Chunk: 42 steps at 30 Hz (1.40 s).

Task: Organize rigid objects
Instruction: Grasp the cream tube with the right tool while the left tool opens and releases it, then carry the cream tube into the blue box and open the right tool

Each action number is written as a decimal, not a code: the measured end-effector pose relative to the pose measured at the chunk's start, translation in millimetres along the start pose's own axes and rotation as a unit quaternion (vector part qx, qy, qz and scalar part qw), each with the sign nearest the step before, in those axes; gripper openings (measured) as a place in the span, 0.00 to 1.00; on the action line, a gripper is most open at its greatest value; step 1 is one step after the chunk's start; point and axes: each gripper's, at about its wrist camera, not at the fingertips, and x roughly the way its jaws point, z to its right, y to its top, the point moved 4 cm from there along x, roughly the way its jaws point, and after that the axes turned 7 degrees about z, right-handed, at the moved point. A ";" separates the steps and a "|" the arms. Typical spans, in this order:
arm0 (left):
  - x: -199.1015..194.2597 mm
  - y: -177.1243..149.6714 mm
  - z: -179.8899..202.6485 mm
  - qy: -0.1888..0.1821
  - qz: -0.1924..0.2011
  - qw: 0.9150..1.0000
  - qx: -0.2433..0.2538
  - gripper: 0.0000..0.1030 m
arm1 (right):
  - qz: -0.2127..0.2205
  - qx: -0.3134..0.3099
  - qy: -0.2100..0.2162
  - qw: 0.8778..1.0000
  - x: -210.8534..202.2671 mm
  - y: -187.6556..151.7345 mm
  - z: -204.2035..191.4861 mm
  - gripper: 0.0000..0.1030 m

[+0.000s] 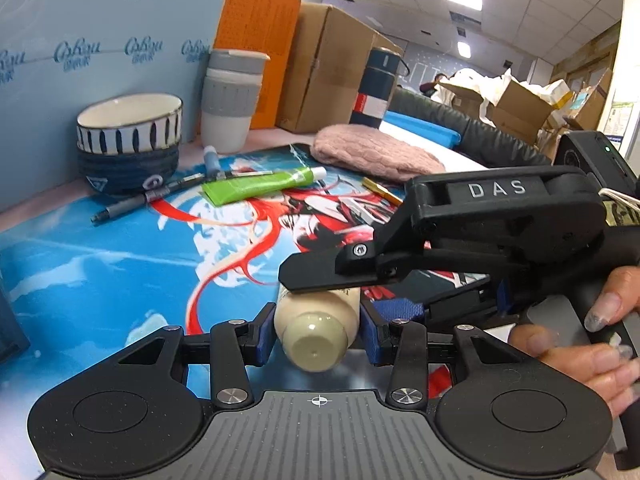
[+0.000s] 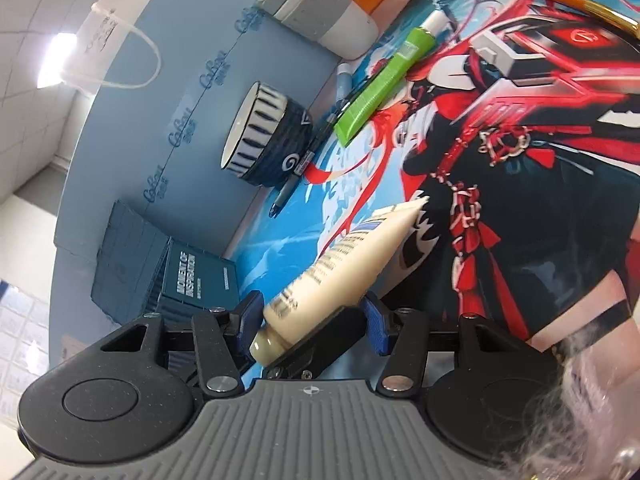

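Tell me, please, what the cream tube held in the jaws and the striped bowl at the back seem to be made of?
The cream tube looks like soft glossy plastic: its cap shines smoothly, and its body tapers to a flat crimped end. The striped bowl appears to be glazed ceramic, with a glossy white inside, painted dark stripes and a thick rim; I cannot rule out melamine.

I see a table (image 1: 24,216) with a big picture mat (image 1: 100,280) on it, blue with a red-haired figure. On the mat's far left sit two stacked bowls (image 1: 128,144). Next to them lie a dark pen (image 1: 148,200) and a green tube (image 1: 260,186). A tall white cup (image 1: 230,100) stands behind. A pink woolly thing (image 1: 372,154) lies far right, with an orange brush (image 1: 382,190) near it. A dark blue box (image 2: 192,276) sits at the left.
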 end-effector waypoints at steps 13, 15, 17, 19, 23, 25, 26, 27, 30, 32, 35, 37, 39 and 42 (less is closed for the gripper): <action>0.7 -4.9 4.5 -0.004 -0.011 1.000 0.008 0.40 | 0.023 0.019 -0.027 0.999 3.6 11.0 13.3 0.40; -1.7 -2.8 3.6 -0.013 -0.009 1.000 0.000 0.40 | 0.028 0.022 -0.028 0.999 5.3 14.1 13.6 0.41; -5.1 -0.3 3.3 -0.022 -0.006 1.000 -0.006 0.40 | 0.038 0.019 -0.034 0.999 6.3 16.4 13.6 0.40; -7.3 1.8 2.0 -0.020 -0.005 1.000 -0.006 0.40 | 0.041 0.027 -0.035 0.998 7.4 17.7 16.0 0.29; -17.4 10.0 -0.5 -0.020 0.003 1.000 0.002 0.40 | 0.058 0.037 0.004 0.998 1.3 20.2 8.3 0.20; -27.0 17.2 0.0 -0.014 0.020 0.999 0.021 0.40 | 0.073 0.015 0.012 0.997 -4.2 22.1 -6.9 0.18; -32.8 21.1 -0.7 -0.012 0.030 0.999 0.026 0.40 | 0.081 0.005 0.014 0.997 -5.9 23.3 -15.8 0.18; -39.6 25.4 -2.3 -0.008 0.043 0.999 0.028 0.40 | 0.086 -0.002 0.020 0.996 -7.6 24.6 -24.2 0.18; -60.8 37.8 -9.9 -0.001 0.077 0.997 0.025 0.40 | 0.104 -0.026 0.036 0.994 -11.1 25.5 -49.5 0.18; -75.4 45.8 -13.5 0.005 0.097 0.995 0.030 0.41 | 0.112 -0.028 0.056 0.992 -12.3 24.1 -63.8 0.18; -97.5 58.2 -20.2 0.026 0.127 0.991 0.030 0.46 | 0.129 -0.033 0.081 0.988 -13.7 22.0 -83.7 0.17; -113.0 63.1 -30.5 0.044 0.137 0.989 0.012 0.68 | 0.142 -0.038 0.093 0.985 -13.1 20.1 -98.2 0.17; -130.1 64.7 -44.2 0.070 0.141 0.987 0.005 0.76 | 0.147 -0.045 0.108 0.982 -10.2 16.5 -113.4 0.17; -159.0 62.6 -73.0 0.116 0.154 0.981 -0.017 0.81 | 0.138 -0.057 0.129 0.980 1.3 5.3 -135.8 0.17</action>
